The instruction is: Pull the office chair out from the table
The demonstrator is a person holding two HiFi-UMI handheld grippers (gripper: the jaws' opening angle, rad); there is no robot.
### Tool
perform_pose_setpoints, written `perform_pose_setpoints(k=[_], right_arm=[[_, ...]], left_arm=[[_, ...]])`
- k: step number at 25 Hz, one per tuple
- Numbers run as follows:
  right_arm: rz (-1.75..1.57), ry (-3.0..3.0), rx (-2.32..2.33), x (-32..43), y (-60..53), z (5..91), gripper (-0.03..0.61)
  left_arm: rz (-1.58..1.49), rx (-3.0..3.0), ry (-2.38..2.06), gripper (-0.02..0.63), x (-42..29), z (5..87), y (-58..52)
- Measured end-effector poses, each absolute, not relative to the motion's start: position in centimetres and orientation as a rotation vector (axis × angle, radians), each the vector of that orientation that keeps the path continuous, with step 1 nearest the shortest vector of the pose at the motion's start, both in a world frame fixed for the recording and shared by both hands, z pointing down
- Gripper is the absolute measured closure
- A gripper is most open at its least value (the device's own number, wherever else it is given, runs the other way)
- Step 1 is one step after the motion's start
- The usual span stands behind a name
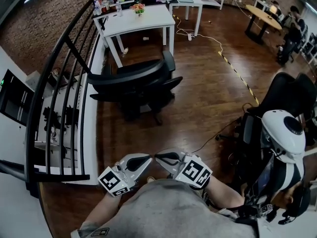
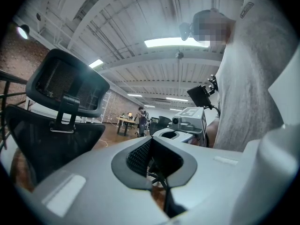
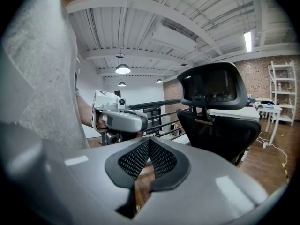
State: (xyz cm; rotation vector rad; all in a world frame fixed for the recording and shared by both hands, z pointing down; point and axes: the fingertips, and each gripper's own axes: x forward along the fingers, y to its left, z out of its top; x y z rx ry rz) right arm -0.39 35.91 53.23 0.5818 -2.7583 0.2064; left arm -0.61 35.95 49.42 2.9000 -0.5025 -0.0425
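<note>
Both tongs are pressed together on nothing: the left tongs (image 1: pixel 147 158) and the right tongs (image 1: pixel 161 157) are held close against the person's chest, tips turned toward each other and almost meeting. The office chair (image 1: pixel 136 83) stands ahead of them, well apart, beyond their reach, its back and headrest toward them. Beyond it is the white tabletop (image 1: pixel 143 21), and the seat doesn't look tucked under it. That fits a chair already drawn clear as well as one parked loosely before a pull. I judge any grip would sit best on the backrest's top edge, with the pull low and straight toward the person so the castors roll. It should also keep off the railing (image 1: pixel 64 83) left of the tongs.
</note>
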Motion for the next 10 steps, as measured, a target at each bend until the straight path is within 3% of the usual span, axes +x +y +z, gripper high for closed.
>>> perform_pose_setpoints(k=[10], right_arm=[[0.202, -2.762, 0.561, -0.29, 36.01, 53.19, 0.572]], left_arm=[[-0.036, 2.896, -0.510, 0.614, -0.14, 49.54, 36.21]])
